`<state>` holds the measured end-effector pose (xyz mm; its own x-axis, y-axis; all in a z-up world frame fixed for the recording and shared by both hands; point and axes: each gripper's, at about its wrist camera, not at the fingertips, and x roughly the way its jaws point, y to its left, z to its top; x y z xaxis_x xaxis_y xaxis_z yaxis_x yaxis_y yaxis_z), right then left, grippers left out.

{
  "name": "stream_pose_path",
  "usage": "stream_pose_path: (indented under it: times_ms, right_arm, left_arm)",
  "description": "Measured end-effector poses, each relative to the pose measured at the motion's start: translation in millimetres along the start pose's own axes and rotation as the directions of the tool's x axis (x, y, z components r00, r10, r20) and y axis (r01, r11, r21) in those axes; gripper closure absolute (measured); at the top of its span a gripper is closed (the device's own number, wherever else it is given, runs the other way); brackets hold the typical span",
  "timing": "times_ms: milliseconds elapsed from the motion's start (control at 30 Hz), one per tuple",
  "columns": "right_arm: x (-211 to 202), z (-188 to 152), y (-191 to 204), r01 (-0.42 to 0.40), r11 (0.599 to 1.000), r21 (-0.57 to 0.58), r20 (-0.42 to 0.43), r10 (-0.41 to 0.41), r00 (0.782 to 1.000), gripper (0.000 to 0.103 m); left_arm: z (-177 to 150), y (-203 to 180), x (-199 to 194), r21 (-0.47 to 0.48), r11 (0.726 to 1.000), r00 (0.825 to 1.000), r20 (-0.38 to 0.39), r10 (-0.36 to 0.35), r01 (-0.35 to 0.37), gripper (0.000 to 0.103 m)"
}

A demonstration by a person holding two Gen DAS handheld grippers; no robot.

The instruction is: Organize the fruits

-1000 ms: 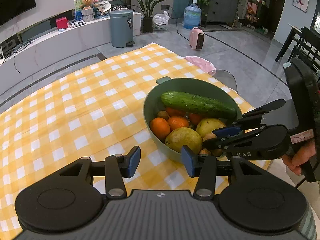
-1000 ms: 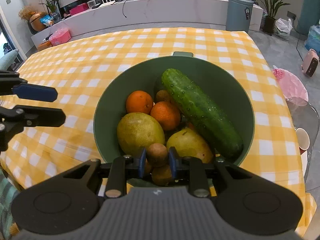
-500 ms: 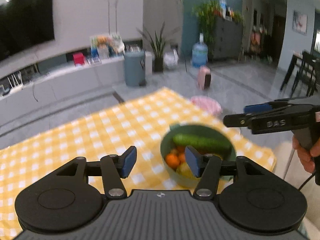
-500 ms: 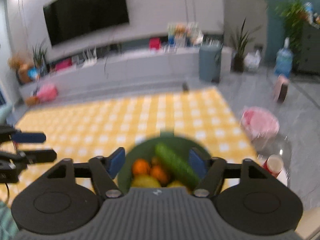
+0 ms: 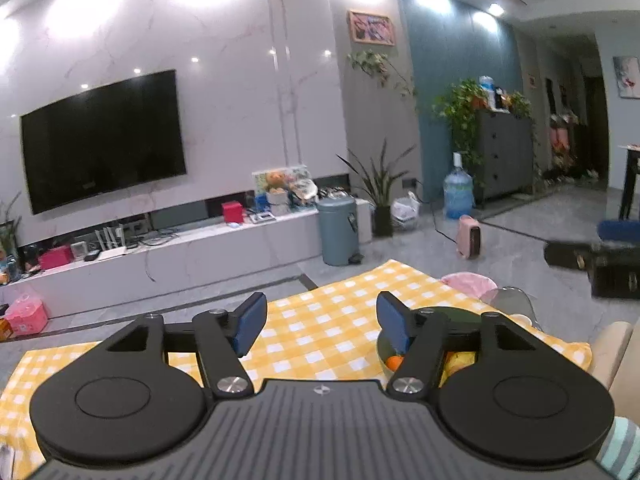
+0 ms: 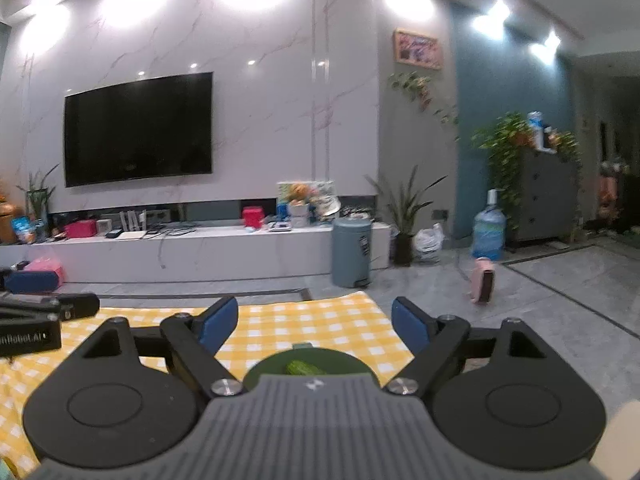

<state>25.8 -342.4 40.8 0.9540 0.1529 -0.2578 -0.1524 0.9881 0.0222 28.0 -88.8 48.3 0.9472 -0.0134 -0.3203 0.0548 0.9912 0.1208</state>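
Observation:
A green bowl (image 6: 320,358) of fruit sits on the yellow checked tablecloth (image 6: 304,326), mostly hidden behind my gripper bodies. A cucumber (image 6: 297,367) shows in the right wrist view; an orange (image 5: 394,362) and a yellow fruit (image 5: 460,360) show in the left wrist view inside the bowl (image 5: 384,344). My left gripper (image 5: 322,322) is open and empty, raised high and back from the bowl. My right gripper (image 6: 314,324) is open and empty, also raised; it shows at the right edge of the left wrist view (image 5: 600,254).
The tablecloth (image 5: 328,320) covers the table ahead. Beyond it are a white TV bench (image 6: 200,248), a grey-blue bin (image 6: 352,252), a water bottle (image 6: 489,236), a pink heater (image 6: 482,282) and potted plants. A pink stool (image 5: 468,282) stands off the table's right side.
My right gripper let go of the small brown fruit into the bowl and opened. Both grippers rose and pulled back, so the bowl dropped low in both views.

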Motion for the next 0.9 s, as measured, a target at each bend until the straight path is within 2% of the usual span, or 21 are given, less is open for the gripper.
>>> stream_pose_path:
  times_ms: [67,167,300,500,667,733,900]
  right_arm:
    - [-10,-16,6,0.009,1.000,-0.008,-0.006,-0.009,1.000,0.021]
    - [-19,-39,13,0.010,0.999,-0.034,-0.034,-0.011,0.999,0.021]
    - [-28,-69,15,-0.003,1.000,-0.013,-0.070,0.002,0.998,0.021]
    - [-42,-108,25,0.004,1.000,0.006,-0.079,-0.003,0.997,0.021]
    - [-46,-125,22,0.006,0.999,0.048,-0.076,-0.003,0.997,0.020]
    - [-50,-129,24,0.018,0.998,0.055,-0.066,-0.015,0.998,0.016]
    - [-51,-133,26,0.039,0.998,0.051,-0.056,-0.037,0.998,0.014]
  left_arm:
    - [-9,-6,-5,0.000,1.000,1.000,-0.001,0.005,-0.005,0.025]
    - [-24,-14,-9,-0.003,1.000,1.000,-0.010,0.015,-0.015,0.015]
    - [-45,-21,-14,0.011,1.000,0.998,-0.056,-0.006,0.007,0.015]
    - [-74,-25,-12,-0.018,1.000,0.990,-0.142,0.005,-0.008,0.015]
    - [-91,-29,-21,0.006,1.000,0.986,-0.165,0.026,-0.025,0.015]
    - [-98,-30,-23,0.006,1.000,0.984,-0.177,0.022,-0.021,0.015]
    - [-109,-32,-22,0.010,1.000,0.979,-0.203,0.024,-0.022,0.015]
